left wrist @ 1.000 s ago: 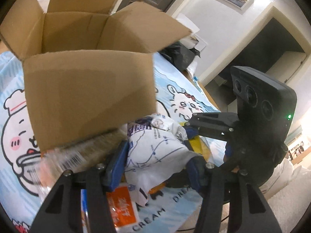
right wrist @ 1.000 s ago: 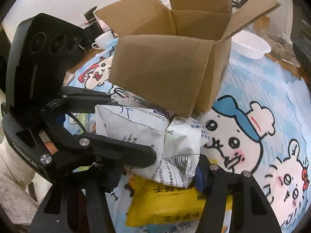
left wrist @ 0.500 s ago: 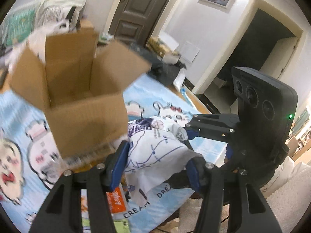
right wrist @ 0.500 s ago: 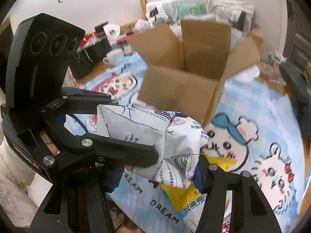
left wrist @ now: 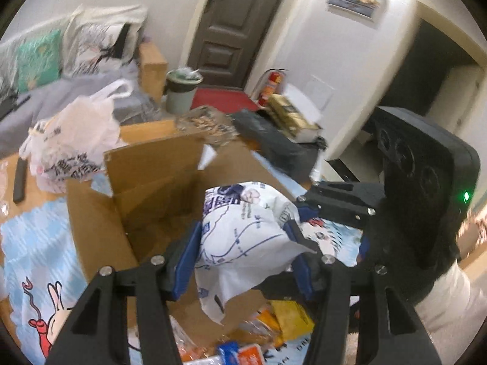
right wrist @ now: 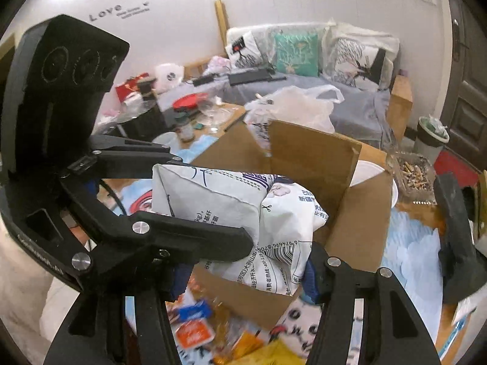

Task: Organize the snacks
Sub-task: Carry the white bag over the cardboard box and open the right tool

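Two grippers are clamped on one white bag (left wrist: 243,237). Left of the bag, the open box (left wrist: 158,200) is seen, mouth up. Left gripper (left wrist: 243,261) grasps the bag's near end, right gripper (right wrist: 280,261) the opposite end. Bag is held above the box's near rim; judged next: carry forward, then lower in.

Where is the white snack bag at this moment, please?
In both wrist views the white snack bag is centred, clamped by both grippers above the cardboard box's near edge.
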`<move>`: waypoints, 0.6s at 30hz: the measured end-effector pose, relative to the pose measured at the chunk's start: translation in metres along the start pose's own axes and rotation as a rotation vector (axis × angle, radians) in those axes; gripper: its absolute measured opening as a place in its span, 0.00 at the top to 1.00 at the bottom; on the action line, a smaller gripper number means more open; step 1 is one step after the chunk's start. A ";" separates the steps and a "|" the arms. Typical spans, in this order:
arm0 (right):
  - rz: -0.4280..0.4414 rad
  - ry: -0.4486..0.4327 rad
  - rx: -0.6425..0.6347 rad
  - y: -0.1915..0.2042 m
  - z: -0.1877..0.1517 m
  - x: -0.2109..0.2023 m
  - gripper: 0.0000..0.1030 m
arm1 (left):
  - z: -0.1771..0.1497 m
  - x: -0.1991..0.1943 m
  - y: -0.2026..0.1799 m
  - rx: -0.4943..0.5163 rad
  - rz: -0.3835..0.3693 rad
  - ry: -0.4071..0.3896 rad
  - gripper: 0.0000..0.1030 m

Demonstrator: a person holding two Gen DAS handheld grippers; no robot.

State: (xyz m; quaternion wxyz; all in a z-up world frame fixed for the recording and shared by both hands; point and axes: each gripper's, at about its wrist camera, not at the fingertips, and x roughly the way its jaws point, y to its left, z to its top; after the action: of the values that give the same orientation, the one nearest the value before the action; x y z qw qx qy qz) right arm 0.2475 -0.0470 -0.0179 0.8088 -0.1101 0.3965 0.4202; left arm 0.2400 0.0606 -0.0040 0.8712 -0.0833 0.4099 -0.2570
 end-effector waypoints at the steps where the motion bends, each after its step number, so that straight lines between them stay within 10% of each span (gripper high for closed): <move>1: -0.004 0.011 0.006 -0.005 0.003 0.008 0.47 | 0.003 0.005 0.005 -0.013 0.011 0.003 0.49; 10: -0.088 0.110 0.125 -0.043 0.013 0.076 0.43 | 0.006 0.013 0.031 -0.069 0.155 -0.004 0.36; 18: -0.061 0.046 0.125 -0.041 0.005 0.054 0.42 | -0.003 -0.008 0.016 -0.039 0.180 -0.050 0.34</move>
State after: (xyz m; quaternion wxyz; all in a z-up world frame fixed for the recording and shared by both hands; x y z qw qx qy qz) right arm 0.2995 -0.0383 -0.0602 0.8172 -0.0812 0.4369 0.3670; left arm 0.2394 0.0787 -0.0058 0.8989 -0.0696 0.3989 -0.1674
